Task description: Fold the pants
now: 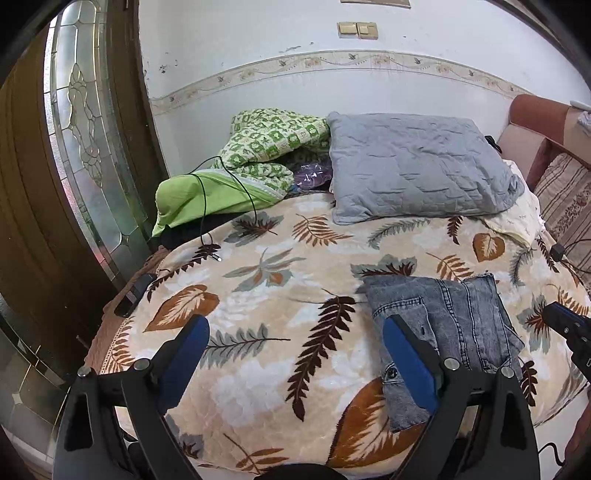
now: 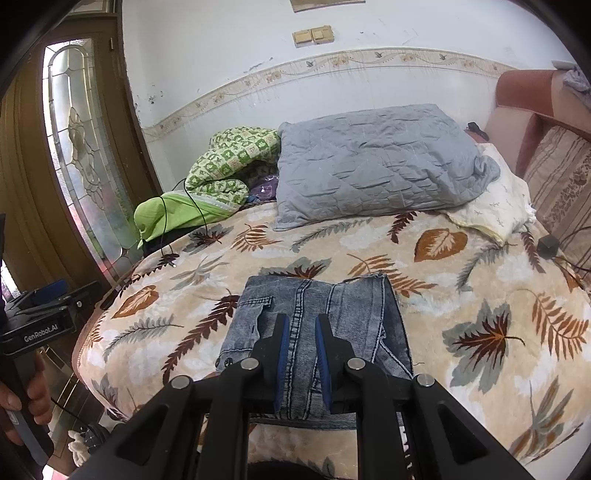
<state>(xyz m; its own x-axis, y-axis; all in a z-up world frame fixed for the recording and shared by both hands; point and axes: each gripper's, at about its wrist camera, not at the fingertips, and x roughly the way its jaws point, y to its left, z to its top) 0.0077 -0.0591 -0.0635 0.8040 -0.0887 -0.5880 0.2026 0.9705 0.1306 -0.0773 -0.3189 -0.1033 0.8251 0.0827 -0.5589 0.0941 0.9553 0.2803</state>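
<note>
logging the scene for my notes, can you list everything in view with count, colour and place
jeans: 1, grey-blue denim, folded, near edge of bed
blanket: 1, beige with brown and grey leaves, covering bed
pillow: 1, grey-blue, far side of bed by wall
quilt: 1, green and white, bunched left of pillow
green cloth: 1, lime, in front of quilt
cable: 1, black, trailing over green cloth onto blanket
wall switches: 2, gold, on wall
door: 1, brown with glass panel, left
left gripper: 1, black with blue pads, open, left of jeans
right gripper: 1, black with blue pads, over jeans
</note>
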